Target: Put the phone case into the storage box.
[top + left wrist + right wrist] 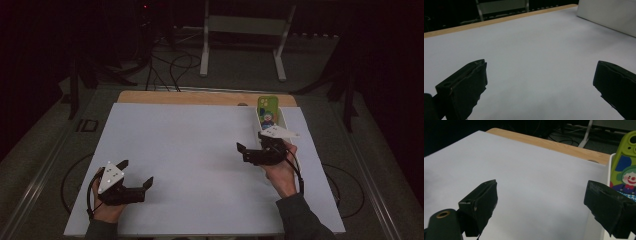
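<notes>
A narrow white tray [283, 119] stands near the upper right of the high view, at the far right part of the white table sheet [190, 165], with one short end almost at the wooden table edge [200, 97]. Inside it a green phone case [267, 112] with a clown picture leans tilted against the far end, its top rising above the tray's rim. In the right gripper view the same phone case [625, 170] fills the upper right corner, its camera cut-out at the top and the clown's red nose and green hair below, with the tray's white wall [610, 167] just left of it.

The right gripper [250, 145] sits right of centre in the high view, held in the right hand [281, 172], just in front of the near end of the tray. Its jaws are spread wide and grip nothing; in its own view one jaw stands over the bare sheet and the other over the tray, near the foot of the case. Whether that jaw touches the tray cannot be told.

The left gripper [136, 172] lies low at the lower left of the high view, in the left hand [106, 210], well apart from the tray. Its jaws are also spread, empty, over bare sheet. In its own view the tray's white side [609, 15] shows in the upper right corner.
</notes>
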A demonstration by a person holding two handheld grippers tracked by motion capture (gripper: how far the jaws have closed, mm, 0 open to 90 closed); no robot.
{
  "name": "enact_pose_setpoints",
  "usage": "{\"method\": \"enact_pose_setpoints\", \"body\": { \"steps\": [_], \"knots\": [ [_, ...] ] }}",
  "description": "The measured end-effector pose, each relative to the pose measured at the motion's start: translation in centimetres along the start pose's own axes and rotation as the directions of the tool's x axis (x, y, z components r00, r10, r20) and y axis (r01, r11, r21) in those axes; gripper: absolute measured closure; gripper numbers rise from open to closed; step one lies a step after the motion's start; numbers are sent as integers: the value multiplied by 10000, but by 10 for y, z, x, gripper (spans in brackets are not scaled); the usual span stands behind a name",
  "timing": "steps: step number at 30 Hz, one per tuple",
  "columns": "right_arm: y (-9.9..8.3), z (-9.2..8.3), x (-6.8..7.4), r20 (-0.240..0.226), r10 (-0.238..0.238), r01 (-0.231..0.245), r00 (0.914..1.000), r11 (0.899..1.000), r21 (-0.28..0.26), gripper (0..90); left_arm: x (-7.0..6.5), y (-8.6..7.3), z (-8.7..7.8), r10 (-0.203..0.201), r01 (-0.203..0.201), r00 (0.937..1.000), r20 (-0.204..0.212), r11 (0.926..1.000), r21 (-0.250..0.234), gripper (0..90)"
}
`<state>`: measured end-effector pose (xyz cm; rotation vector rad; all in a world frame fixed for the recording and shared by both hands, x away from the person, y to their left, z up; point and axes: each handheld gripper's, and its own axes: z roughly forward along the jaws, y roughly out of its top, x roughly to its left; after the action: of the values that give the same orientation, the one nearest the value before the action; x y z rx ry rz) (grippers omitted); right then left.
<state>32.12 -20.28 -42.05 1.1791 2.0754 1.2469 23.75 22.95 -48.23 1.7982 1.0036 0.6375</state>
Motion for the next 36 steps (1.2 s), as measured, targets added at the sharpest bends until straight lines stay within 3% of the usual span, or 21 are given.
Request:
{"method": "enact_pose_setpoints", "body": {
  "steps": [7,12,18,31,36],
  "knots": [
    [-22,-12,20,-347,-590,573,9977,9972,-484,101,0,0,0,-9,9,10000,-9,10000,-19,0],
    [-40,-16,27,-401,-671,639,9969,9950,-772,101,0,0,-1,-8,8,10000,0,10000,-44,0],
    [-59,-23,27,-647,-451,381,9969,9936,-1067,100,-1,0,0,85,-85,9999,115,10000,-31,0],
    [-79,-37,27,-924,-1150,950,9891,9757,-1973,89,-4,-1,-1,190,-169,9985,507,9990,-404,0],
    [-82,-39,25,-919,-1110,880,9896,9704,-2250,88,-5,-2,-1,215,-186,9979,612,9986,-487,0]
  ]
}}
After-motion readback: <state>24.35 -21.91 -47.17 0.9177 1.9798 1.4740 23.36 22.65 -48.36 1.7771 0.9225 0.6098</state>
